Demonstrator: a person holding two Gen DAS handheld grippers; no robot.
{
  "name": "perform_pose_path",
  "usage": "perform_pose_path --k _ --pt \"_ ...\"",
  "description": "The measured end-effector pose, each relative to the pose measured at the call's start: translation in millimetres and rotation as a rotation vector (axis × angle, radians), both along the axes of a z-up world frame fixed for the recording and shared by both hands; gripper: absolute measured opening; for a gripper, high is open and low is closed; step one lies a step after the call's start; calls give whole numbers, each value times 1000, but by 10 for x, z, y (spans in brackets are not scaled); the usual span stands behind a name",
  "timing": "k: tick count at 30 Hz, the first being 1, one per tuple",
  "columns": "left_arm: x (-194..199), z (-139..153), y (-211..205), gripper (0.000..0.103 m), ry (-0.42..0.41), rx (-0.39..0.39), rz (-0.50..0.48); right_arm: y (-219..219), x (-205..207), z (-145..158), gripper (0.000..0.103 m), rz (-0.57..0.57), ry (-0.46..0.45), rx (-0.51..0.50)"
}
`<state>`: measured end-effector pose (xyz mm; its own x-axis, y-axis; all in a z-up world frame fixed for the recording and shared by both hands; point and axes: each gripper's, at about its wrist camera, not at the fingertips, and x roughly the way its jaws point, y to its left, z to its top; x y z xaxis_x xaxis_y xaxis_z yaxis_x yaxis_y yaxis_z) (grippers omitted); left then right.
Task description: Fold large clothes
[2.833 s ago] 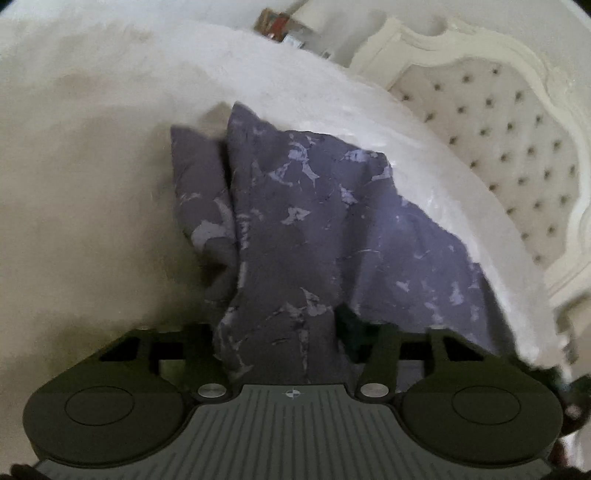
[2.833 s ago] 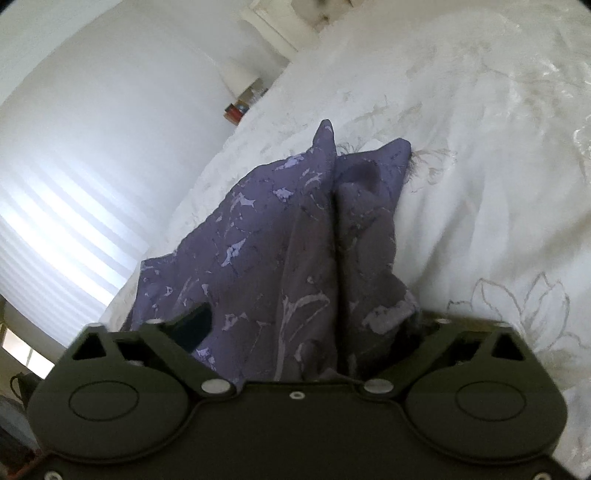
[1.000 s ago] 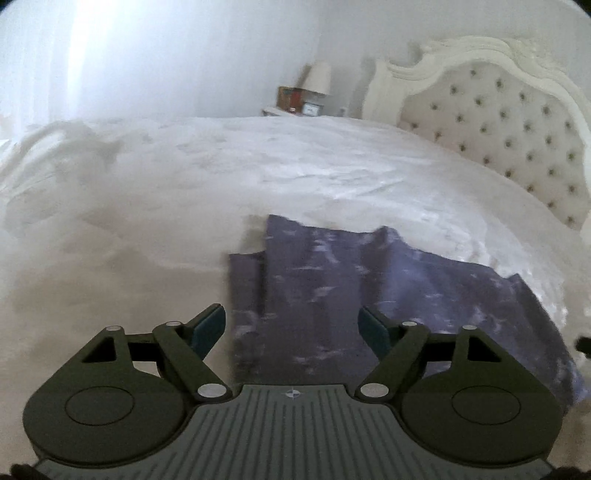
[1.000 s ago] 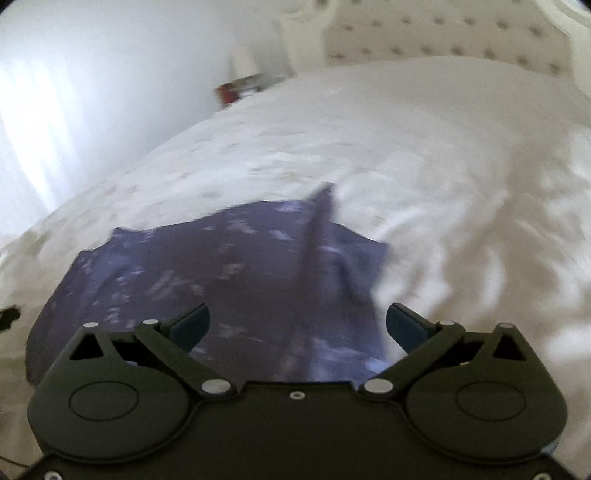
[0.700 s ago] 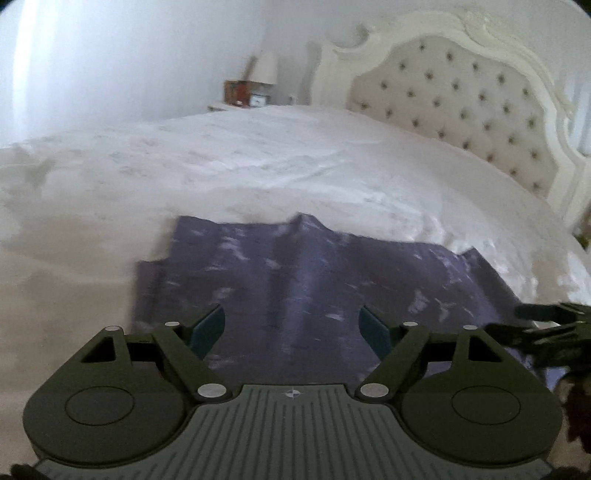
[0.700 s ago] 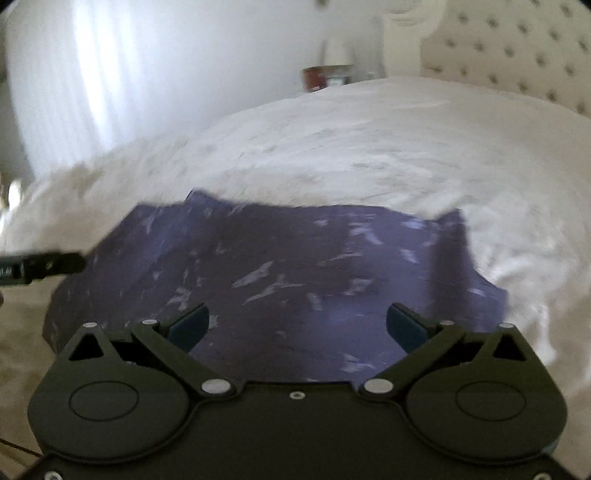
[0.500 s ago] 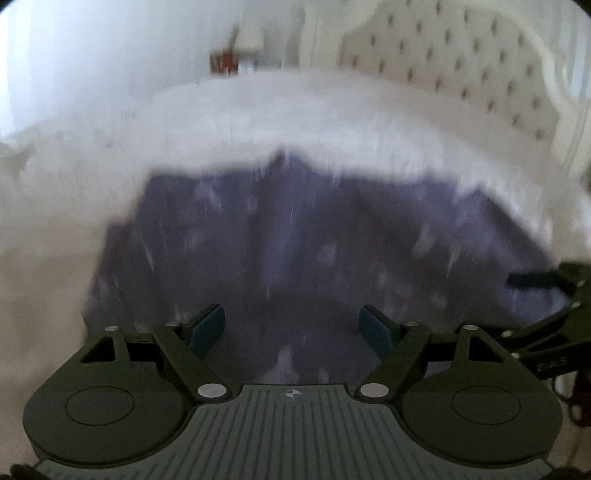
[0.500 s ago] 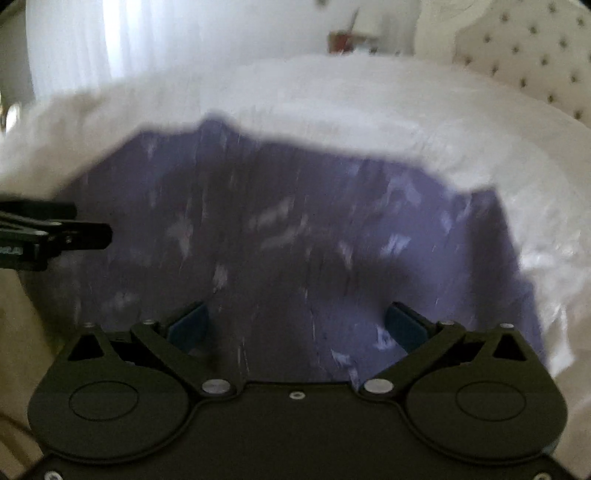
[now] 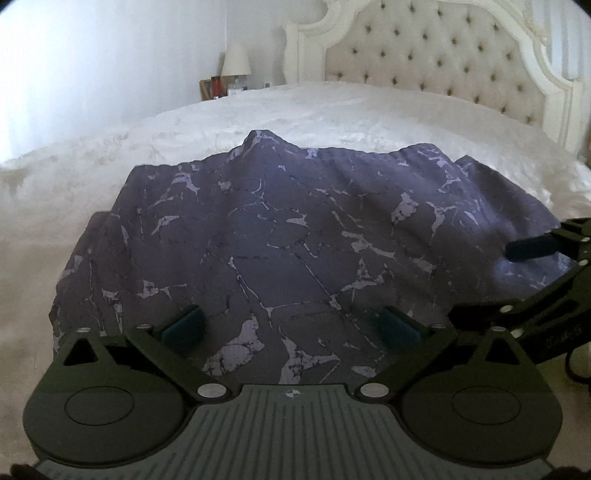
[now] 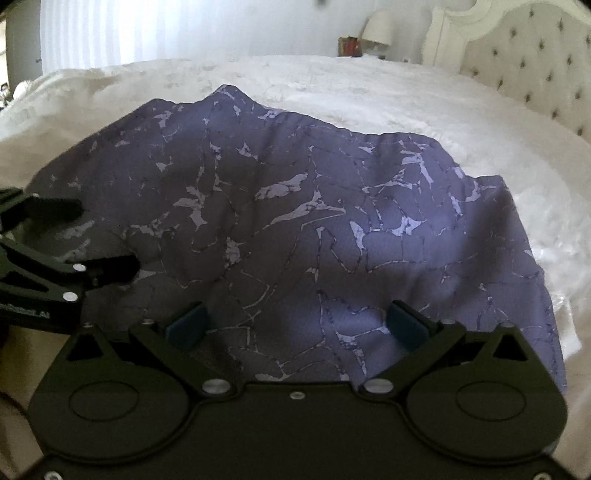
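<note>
A purple garment with a pale marble print (image 9: 295, 236) lies spread flat on the white bed (image 9: 332, 107). It also fills the middle of the right wrist view (image 10: 303, 206). My left gripper (image 9: 291, 326) is open and empty, low over the garment's near edge. My right gripper (image 10: 295, 325) is open and empty over the near edge too, further right. The right gripper's fingers (image 9: 532, 247) show at the right edge of the left wrist view. The left gripper's fingers (image 10: 107, 271) show at the left edge of the right wrist view.
A cream tufted headboard (image 9: 443, 55) stands at the back right. A nightstand with a lamp (image 9: 235, 61) and small items stands beyond the bed's far side. A bright curtained window (image 10: 129, 29) is at the back left.
Both grippers let go of the bunched garment, opened and pulled back. The garment now lies spread flat, and both grippers have dropped low toward its near edge.
</note>
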<state>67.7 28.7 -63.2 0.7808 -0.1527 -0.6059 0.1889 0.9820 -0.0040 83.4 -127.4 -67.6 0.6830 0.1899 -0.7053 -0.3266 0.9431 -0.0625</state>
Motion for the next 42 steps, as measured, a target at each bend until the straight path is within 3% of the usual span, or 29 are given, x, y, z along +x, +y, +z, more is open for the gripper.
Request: perform_pose_path --k 3,7,11,15,19,23,26,30,35,37,42 --pt "15 -6 30 103 7 -20 -5 -189 38 167 102 3 51 134" --pt "2 -8 12 103 2 -15 -5 -725 1 484 102 -107 44 371" --pt "-7 -18 1 103 -5 -15 -4 -1335 -2 639 102 -275 19 436" --pt "-8 -20 4 103 -6 -15 -4 -1859 167 392 102 -403 165 485" --pt "-8 -20 5 103 -7 -16 -5 -2033 317 59 103 -380 340 656" --pt "-12 -18 4 103 -8 -15 -4 -1860 516 -6 103 -249 373 676" --pt "-12 -15 7 103 -7 -17 -4 -1716 673 -55 103 -191 349 652" --pt "2 23 5 103 13 -22 -7 -1731 756 -254 103 -196 297 724" --pt "95 185 -5 101 107 -26 -4 -1821 724 -308 103 -211 276 803" --pt "106 312 3 90 130 -61 14 -1794 719 -310 103 -207 272 790" --pt "188 754 -100 89 68 -157 24 -1801 705 -276 103 -205 270 780"
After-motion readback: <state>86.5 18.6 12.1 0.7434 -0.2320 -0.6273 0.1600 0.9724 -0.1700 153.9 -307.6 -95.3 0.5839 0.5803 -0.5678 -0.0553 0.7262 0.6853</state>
